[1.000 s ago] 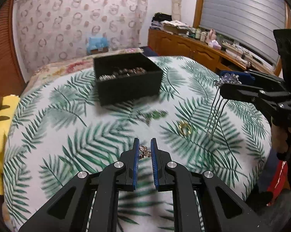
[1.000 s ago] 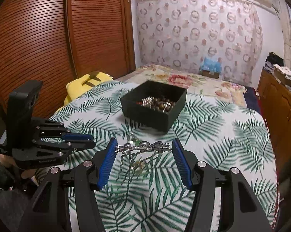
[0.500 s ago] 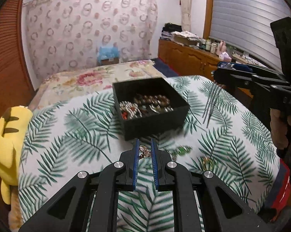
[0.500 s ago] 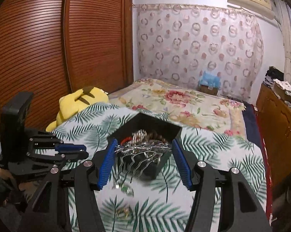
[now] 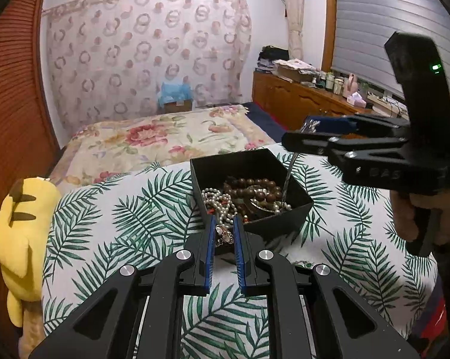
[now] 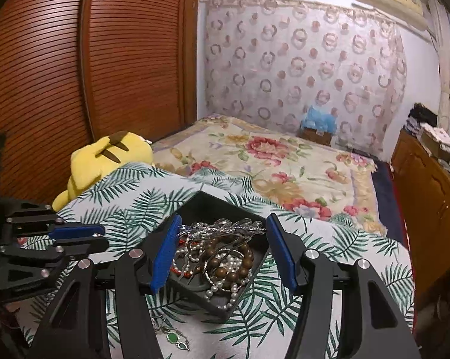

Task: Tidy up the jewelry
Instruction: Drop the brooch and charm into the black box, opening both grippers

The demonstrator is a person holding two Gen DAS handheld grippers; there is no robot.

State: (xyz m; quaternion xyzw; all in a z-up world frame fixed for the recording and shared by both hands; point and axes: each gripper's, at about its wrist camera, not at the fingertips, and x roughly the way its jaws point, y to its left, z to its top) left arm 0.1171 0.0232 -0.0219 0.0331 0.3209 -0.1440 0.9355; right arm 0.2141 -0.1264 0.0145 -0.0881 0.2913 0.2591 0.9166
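Hanging between the right gripper's blue pads, the silver hair comb has its ornate top spanning the half-open jaws side to side, both pads pressing on its ends, and its prongs trailing down and forward into the black box. So that box lies directly below and just ahead of this gripper, and letting go looks like all the drop needs.

One left gripper is nearly closed on a small gold-toned trinket; the box's near wall sits just ahead of its tips, so it is the farther of the two from the open cavity.

Inside the single box I count at least one pearl strand and one brown bead bracelet, tangled with other pieces I cannot separate. Behind and below the right gripper, one green-stoned piece lies loose on the palm-print cloth. One yellow plush toy sits far off to the left gripper's left.
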